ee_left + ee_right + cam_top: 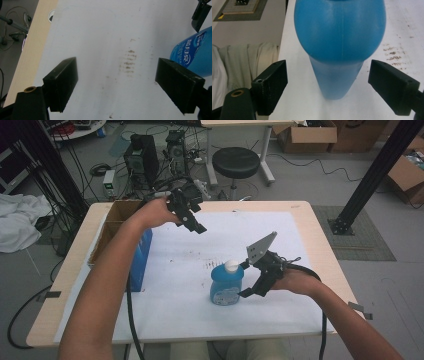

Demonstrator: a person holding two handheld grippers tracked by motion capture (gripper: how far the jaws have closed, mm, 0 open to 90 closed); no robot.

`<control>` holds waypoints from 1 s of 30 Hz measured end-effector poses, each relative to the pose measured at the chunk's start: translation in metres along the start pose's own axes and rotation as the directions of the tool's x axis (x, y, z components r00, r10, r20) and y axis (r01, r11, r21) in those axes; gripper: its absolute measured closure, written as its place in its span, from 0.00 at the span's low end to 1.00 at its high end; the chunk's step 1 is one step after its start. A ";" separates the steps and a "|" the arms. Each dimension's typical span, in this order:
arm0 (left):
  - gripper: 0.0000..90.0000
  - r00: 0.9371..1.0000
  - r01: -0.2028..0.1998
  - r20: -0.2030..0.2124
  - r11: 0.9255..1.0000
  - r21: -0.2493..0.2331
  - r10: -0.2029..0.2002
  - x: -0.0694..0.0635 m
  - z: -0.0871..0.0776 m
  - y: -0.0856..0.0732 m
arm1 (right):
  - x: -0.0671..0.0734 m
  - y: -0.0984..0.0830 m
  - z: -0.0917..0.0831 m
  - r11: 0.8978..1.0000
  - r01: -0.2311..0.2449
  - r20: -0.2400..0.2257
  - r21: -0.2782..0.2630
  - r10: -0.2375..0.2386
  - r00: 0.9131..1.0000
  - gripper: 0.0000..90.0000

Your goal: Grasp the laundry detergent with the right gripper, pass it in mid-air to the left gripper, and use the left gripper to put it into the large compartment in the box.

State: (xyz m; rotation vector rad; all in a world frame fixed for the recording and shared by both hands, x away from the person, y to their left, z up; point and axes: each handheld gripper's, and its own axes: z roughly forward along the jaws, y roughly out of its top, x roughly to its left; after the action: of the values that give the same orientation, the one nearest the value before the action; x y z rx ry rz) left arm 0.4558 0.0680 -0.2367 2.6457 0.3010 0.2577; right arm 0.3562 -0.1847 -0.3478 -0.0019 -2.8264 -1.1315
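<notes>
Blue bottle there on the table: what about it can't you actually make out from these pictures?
- Bottle label: in the high view too small to read; in the left gripper view cut off by the right edge, with a black jaw in front.
- Its cap: cut off by the top edge in the right gripper view.
- Its far side: hidden by the bottle's own body in the right gripper view.
- How full it is: opaque blue plastic hides that.

On your worktop [300, 215]: one blue bottle [226, 287] with one white cap [231, 265]; one white sheet [175, 285]; one cardboard box [112, 222]; one blue carton [141, 257]. You hold two tongs: left tongs [196, 225], right tongs [246, 281]. On the floor behind: one black stool [235, 162].
</notes>
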 end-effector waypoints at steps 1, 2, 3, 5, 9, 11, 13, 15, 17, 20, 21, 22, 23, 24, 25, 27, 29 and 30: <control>0.21 1.000 -0.001 -0.001 1.000 0.000 0.001 0.000 0.000 0.000 | 0.000 0.000 0.001 1.000 0.001 0.000 0.000 -0.001 1.000 0.17; 0.21 1.000 -0.001 -0.002 1.000 0.001 0.001 0.000 0.000 0.000 | 0.000 0.000 0.002 1.000 0.001 0.001 -0.006 -0.001 1.000 0.17; 0.21 1.000 0.000 -0.002 1.000 0.000 0.000 0.000 0.000 0.000 | 0.000 0.000 0.003 1.000 0.002 0.003 -0.009 -0.002 1.000 0.17; 0.21 1.000 0.000 -0.003 1.000 -0.002 0.000 0.000 0.000 0.001 | 0.000 0.001 0.005 1.000 0.006 0.007 -0.018 -0.006 1.000 0.17; 0.21 1.000 -0.001 -0.005 1.000 -0.002 0.001 -0.001 0.000 0.001 | 0.000 0.001 0.007 0.999 0.007 0.010 -0.045 -0.006 1.000 0.17; 0.22 1.000 0.000 -0.005 1.000 -0.002 0.000 -0.001 0.000 0.001 | 0.000 0.001 0.009 0.999 0.002 0.008 -0.052 -0.002 1.000 0.17; 0.22 1.000 -0.001 -0.006 1.000 -0.001 0.001 -0.001 0.000 0.001 | 0.000 0.000 0.011 0.998 -0.001 0.009 -0.059 0.001 1.000 0.17; 0.22 1.000 -0.001 -0.005 1.000 0.000 0.001 -0.001 0.000 0.001 | 0.000 0.000 0.012 0.998 -0.002 0.008 -0.069 0.002 1.000 0.17; 0.21 1.000 -0.001 -0.006 1.000 0.000 0.001 -0.001 0.000 0.001 | 0.000 0.000 0.014 0.997 -0.001 0.010 -0.073 0.001 1.000 0.17; 0.22 1.000 -0.001 -0.005 1.000 -0.001 0.001 -0.001 0.000 0.001 | 0.000 -0.001 0.015 0.996 -0.005 0.010 -0.091 0.006 1.000 0.17; 0.22 1.000 0.001 -0.006 1.000 -0.001 -0.001 -0.001 0.000 0.001 | -0.001 -0.001 0.016 0.996 -0.006 0.008 -0.094 0.007 1.000 0.17; 0.22 1.000 0.000 -0.006 1.000 0.000 0.000 -0.001 0.000 0.001 | -0.001 -0.002 0.017 0.995 -0.005 0.009 -0.100 0.006 1.000 0.17; 0.22 1.000 0.000 -0.005 1.000 -0.001 0.000 -0.001 0.000 0.000 | -0.001 -0.002 0.018 0.995 -0.008 0.010 -0.101 0.009 1.000 0.17; 0.22 1.000 0.001 -0.006 1.000 0.000 -0.001 -0.001 0.000 0.000 | -0.001 -0.003 0.019 0.995 -0.008 0.010 -0.103 0.009 1.000 0.17; 0.22 1.000 0.000 -0.006 1.000 0.000 0.000 0.000 0.000 0.000 | -0.001 -0.003 0.019 0.994 -0.009 0.010 -0.105 0.010 1.000 0.17; 0.22 1.000 0.002 -0.006 1.000 -0.001 -0.002 -0.001 0.001 0.000 | -0.001 -0.004 0.021 0.994 -0.012 0.013 -0.111 0.013 1.000 0.17; 0.22 1.000 0.000 -0.005 1.000 0.001 0.000 -0.001 0.001 0.000 | -0.001 -0.003 0.022 0.993 -0.009 0.018 -0.115 0.011 1.000 0.17; 0.22 1.000 0.001 -0.006 1.000 0.001 -0.001 -0.001 0.001 0.000 | -0.001 -0.003 0.022 0.992 -0.008 0.017 -0.122 0.010 1.000 0.17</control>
State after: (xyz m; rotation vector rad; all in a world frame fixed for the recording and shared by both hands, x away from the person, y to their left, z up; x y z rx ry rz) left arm 0.4552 0.0677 -0.2377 2.6466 0.3045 0.2656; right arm 0.3552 -0.1714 -0.3660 -0.0342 -2.7643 -1.3068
